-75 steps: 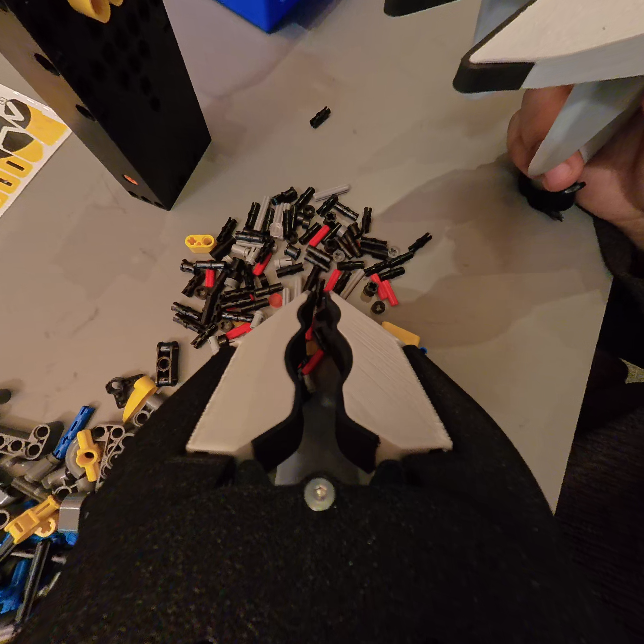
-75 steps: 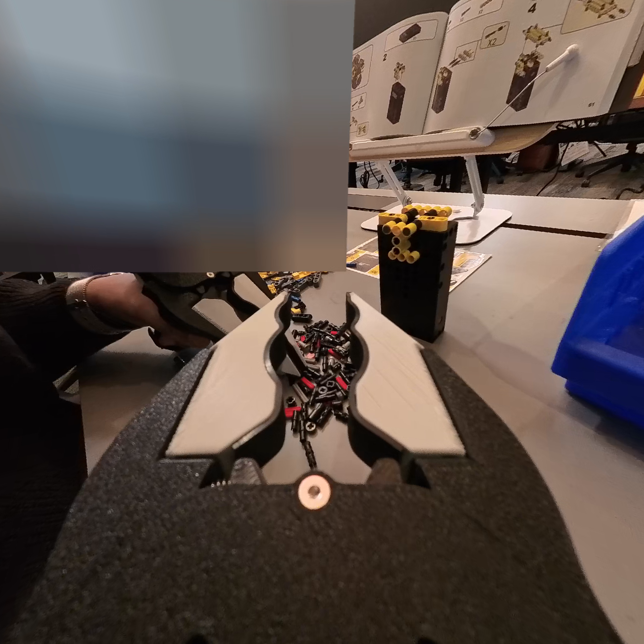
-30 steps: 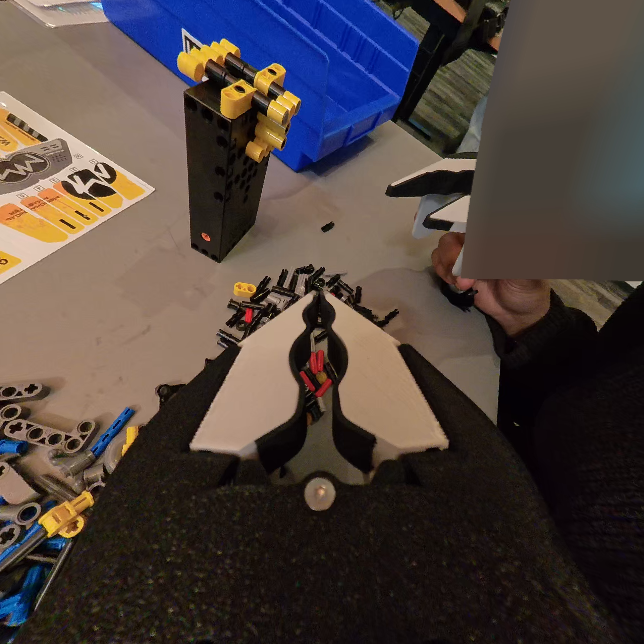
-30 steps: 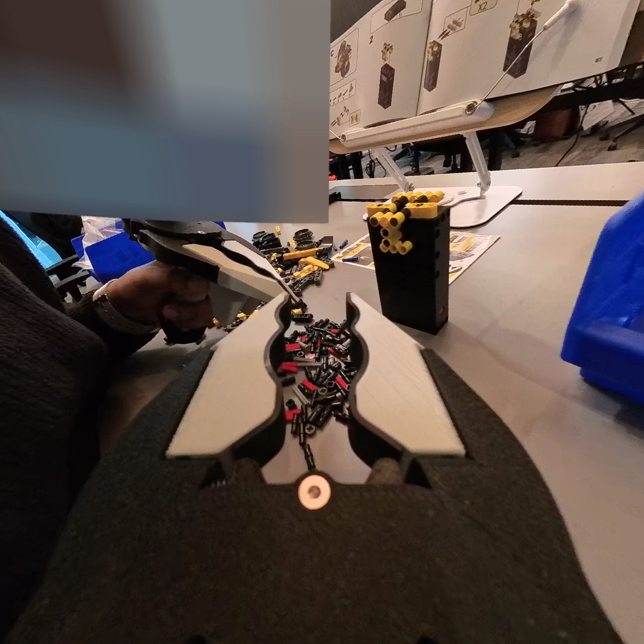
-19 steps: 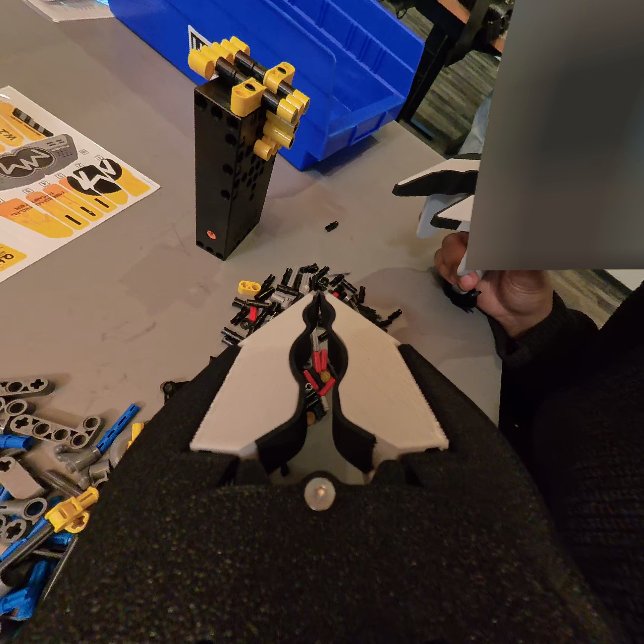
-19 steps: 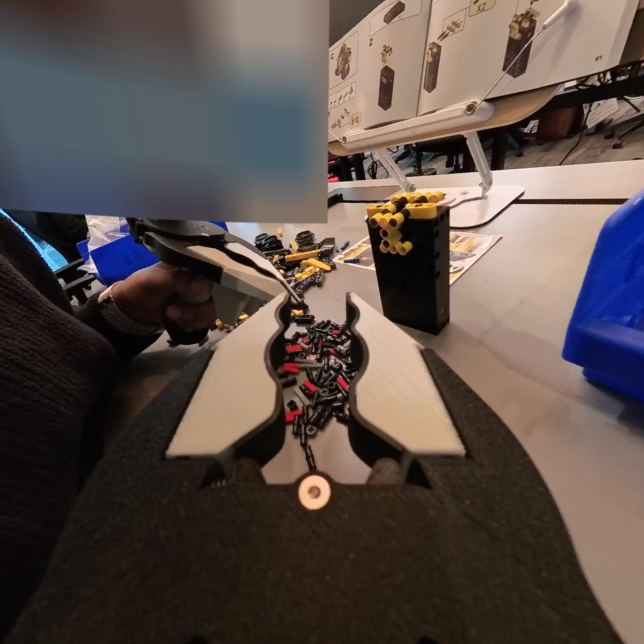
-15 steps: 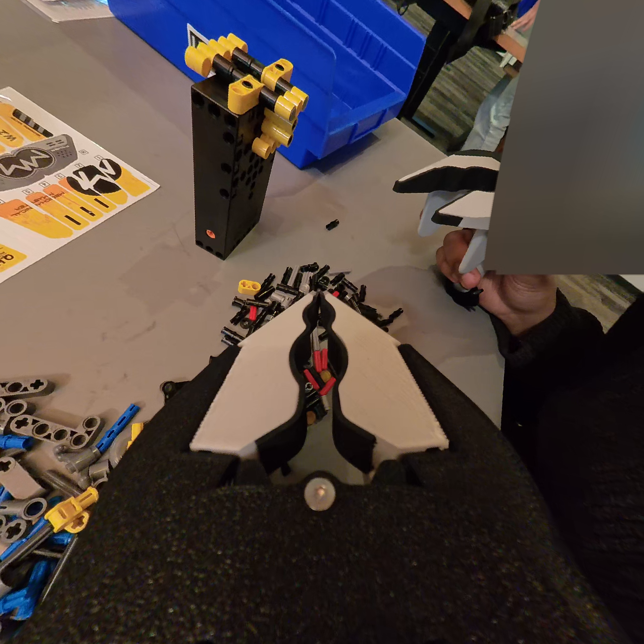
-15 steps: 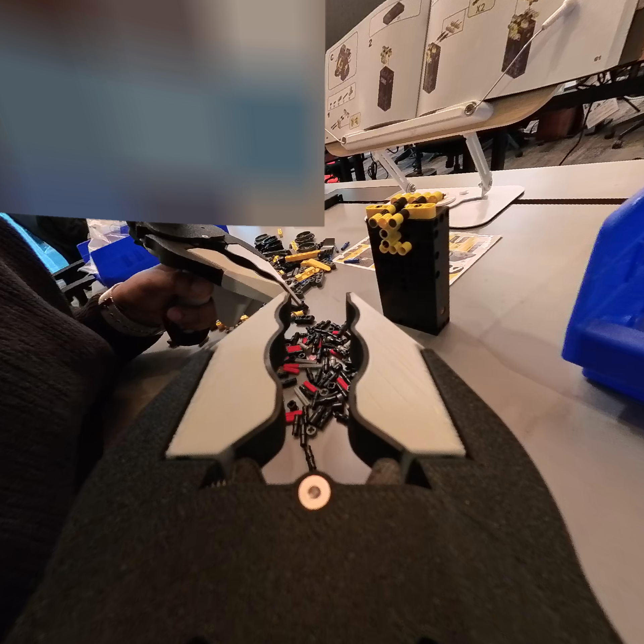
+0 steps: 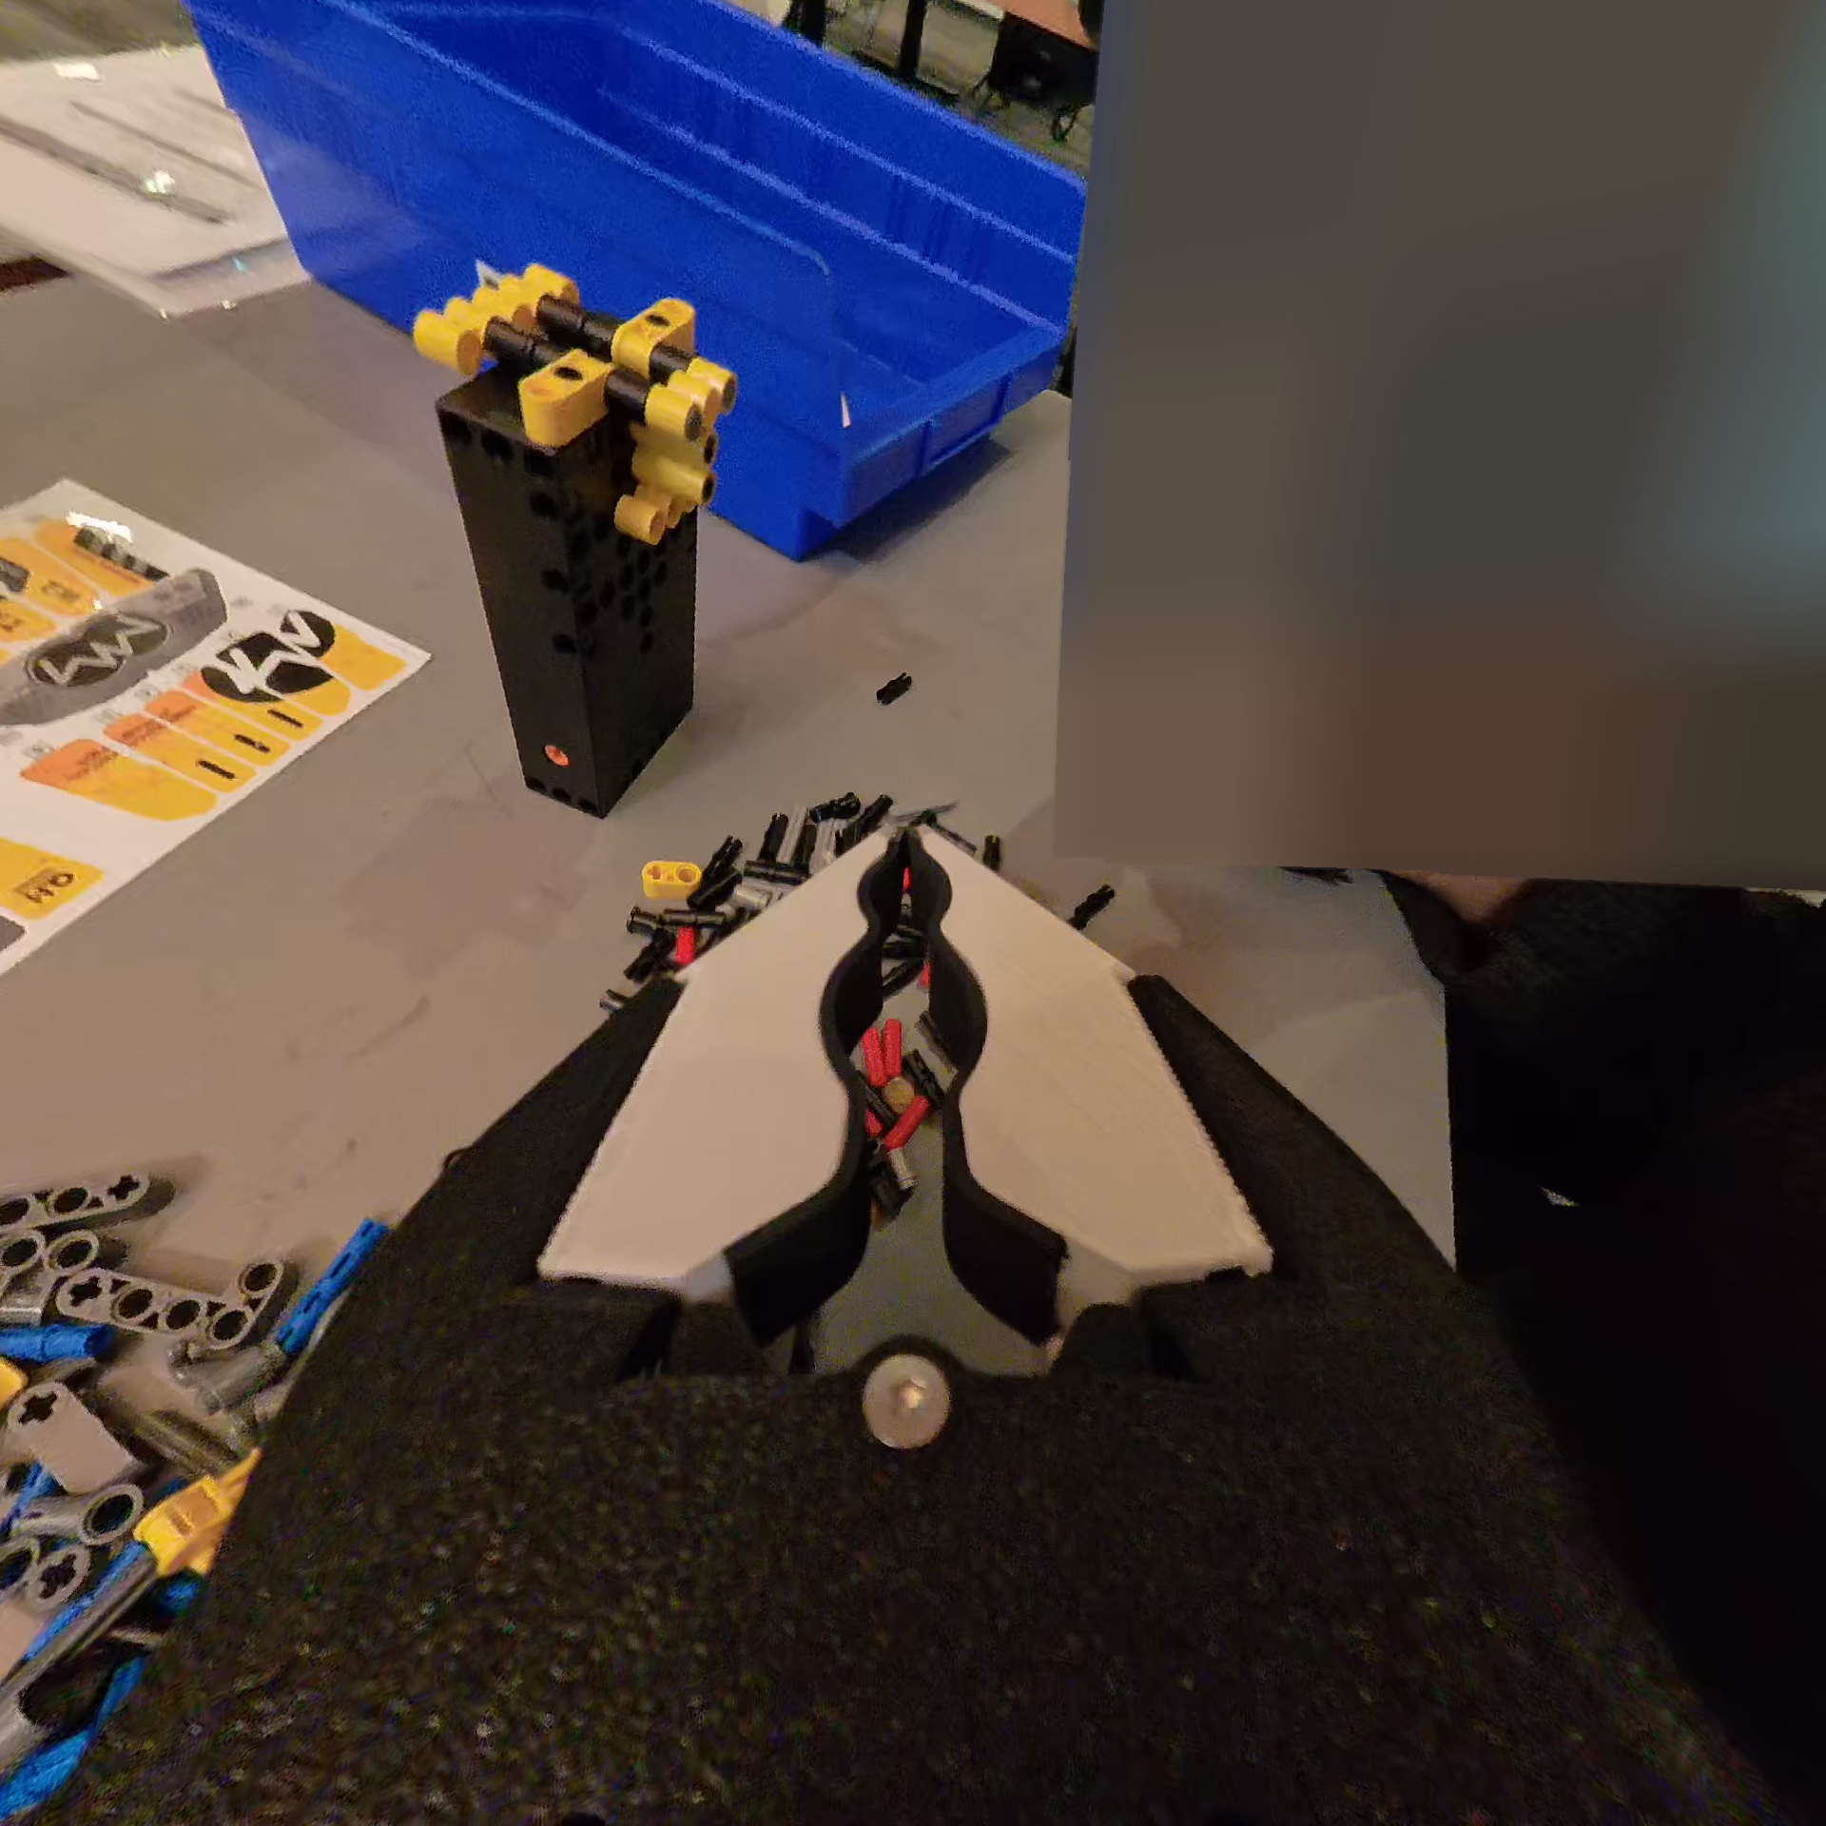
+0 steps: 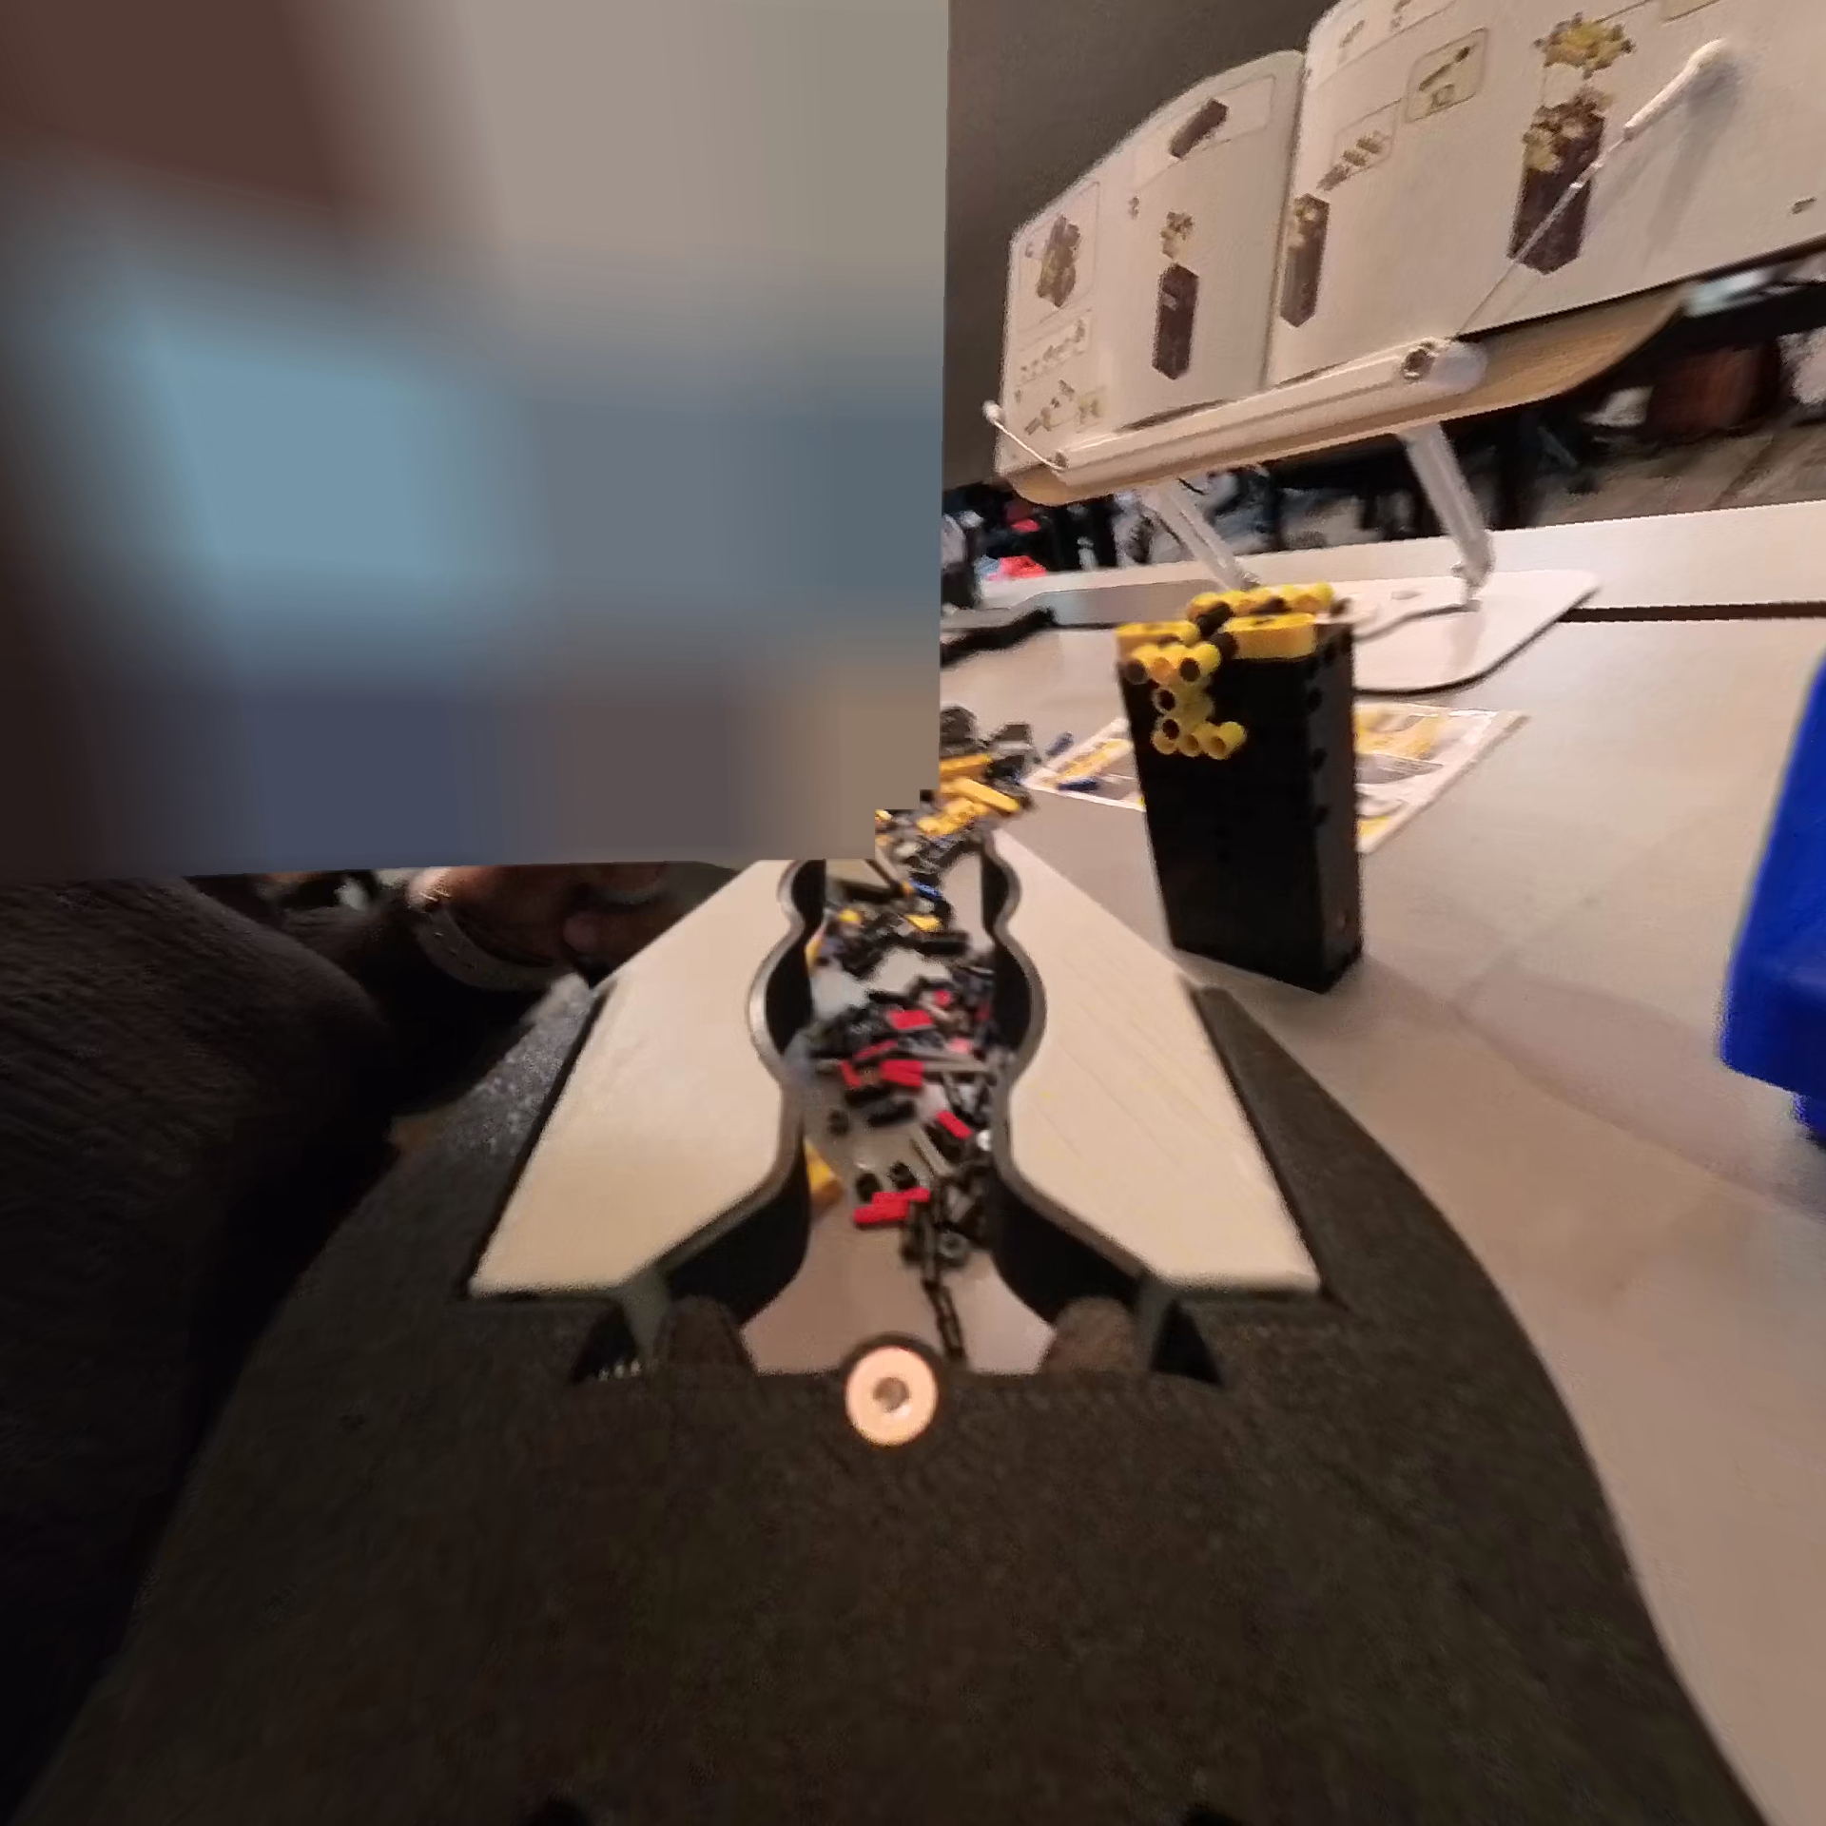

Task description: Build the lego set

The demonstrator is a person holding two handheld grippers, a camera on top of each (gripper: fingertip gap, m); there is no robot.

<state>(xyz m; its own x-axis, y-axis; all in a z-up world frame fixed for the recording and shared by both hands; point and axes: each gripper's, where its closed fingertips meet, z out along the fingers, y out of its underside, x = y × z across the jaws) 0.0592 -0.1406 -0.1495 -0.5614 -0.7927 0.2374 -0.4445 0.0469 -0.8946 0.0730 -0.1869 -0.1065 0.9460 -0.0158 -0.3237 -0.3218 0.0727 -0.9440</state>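
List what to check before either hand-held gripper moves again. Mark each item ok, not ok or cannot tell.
1. Left hand-held gripper shut: ok. Its tips meet over the pin pile.
2. A pin caught between the left tips: cannot tell. The tips hide it.
3. Right hand-held gripper open: ok. There is a clear gap with nothing in it.
4. Tower upright and apart from the pile: ok.
5. Right wrist view sharp enough to aim by: not ok. It is smeared.
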